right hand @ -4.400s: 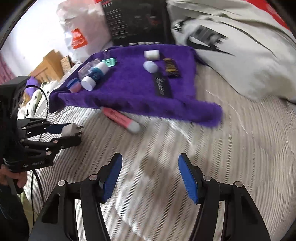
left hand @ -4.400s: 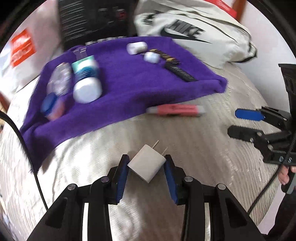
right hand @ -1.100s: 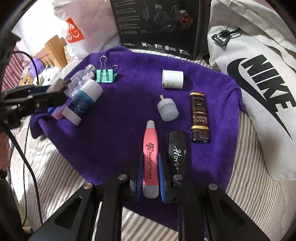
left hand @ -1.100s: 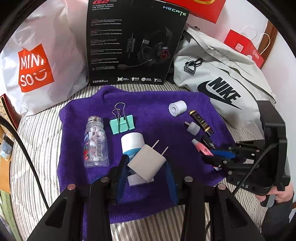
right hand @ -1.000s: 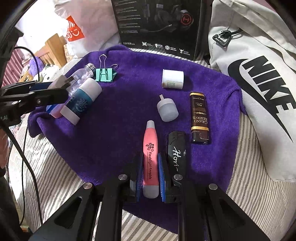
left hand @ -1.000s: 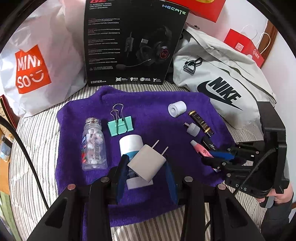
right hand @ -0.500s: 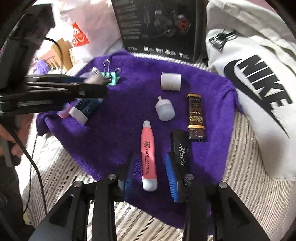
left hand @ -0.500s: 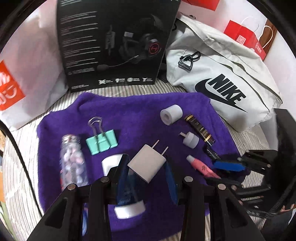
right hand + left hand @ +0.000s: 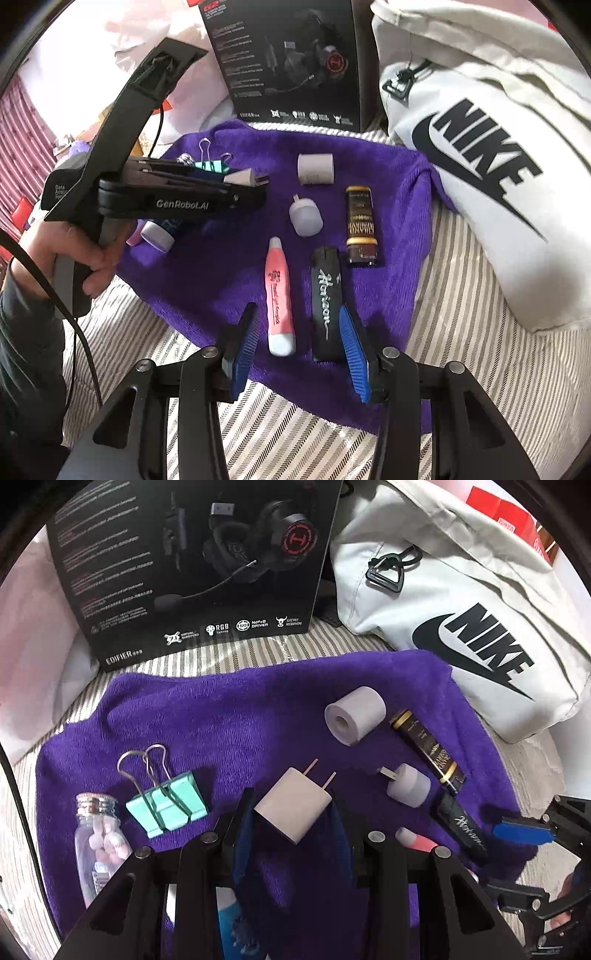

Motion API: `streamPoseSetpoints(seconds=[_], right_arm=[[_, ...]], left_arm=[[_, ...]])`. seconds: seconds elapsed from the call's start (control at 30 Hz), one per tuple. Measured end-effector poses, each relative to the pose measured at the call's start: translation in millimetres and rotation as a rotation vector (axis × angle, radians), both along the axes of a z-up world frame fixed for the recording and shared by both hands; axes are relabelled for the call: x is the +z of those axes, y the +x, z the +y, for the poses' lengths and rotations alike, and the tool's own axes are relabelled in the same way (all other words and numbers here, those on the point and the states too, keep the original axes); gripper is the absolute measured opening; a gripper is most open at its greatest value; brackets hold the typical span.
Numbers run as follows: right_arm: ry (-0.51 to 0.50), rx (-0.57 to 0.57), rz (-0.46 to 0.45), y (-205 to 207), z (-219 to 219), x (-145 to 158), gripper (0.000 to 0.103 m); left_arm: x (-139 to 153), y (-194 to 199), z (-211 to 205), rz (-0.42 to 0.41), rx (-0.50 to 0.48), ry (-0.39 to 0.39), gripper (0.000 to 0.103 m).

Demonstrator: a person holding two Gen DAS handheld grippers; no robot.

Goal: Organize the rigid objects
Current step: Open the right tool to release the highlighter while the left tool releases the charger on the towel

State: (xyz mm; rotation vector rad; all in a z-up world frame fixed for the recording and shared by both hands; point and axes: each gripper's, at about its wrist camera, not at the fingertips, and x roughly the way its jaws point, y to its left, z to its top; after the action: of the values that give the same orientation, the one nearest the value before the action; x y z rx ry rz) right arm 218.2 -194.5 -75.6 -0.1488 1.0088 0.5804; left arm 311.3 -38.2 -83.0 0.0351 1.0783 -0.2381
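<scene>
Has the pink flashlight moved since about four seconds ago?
Yes. The pink flashlight lay on the striped bedding beside the purple towel; it now rests on the towel.

A striped grey-and-white bedcover (image 9: 461, 314) fills the lower frame of the right wrist view. At the top centre stands a black headset box (image 9: 192, 565), upright. A pale grey Nike bag (image 9: 480, 627) fills the upper right. White plastic bags (image 9: 140, 33) sit at upper left, with red-striped fabric (image 9: 22, 140) along the left edge. Bright, soft light falls evenly.
</scene>
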Motion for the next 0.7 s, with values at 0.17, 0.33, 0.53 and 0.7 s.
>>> streamPoseSetpoints(seconds=[0.17, 0.33, 0.53, 0.7], right_arm=[[0.012, -0.002, 0.009, -4, -2, -3, 0.045], [0.022, -0.009, 0.007, -9, -4, 0, 0.045], [0.027, -0.033, -0.008, -21, -14, 9, 0.046], [0.036, -0.059, -0.024, -35, -26, 21, 0.049]], left_arm=[[-2, -2, -8, -0.002, -0.004, 0.032, 0.037], [-6, -6, -17, -0.009, 0.001, 0.053, 0.039], [-13, -19, -37, -0.004, -0.008, 0.093, 0.055], [-13, -29, -42, 0.018, 0.005, 0.087, 0.056]])
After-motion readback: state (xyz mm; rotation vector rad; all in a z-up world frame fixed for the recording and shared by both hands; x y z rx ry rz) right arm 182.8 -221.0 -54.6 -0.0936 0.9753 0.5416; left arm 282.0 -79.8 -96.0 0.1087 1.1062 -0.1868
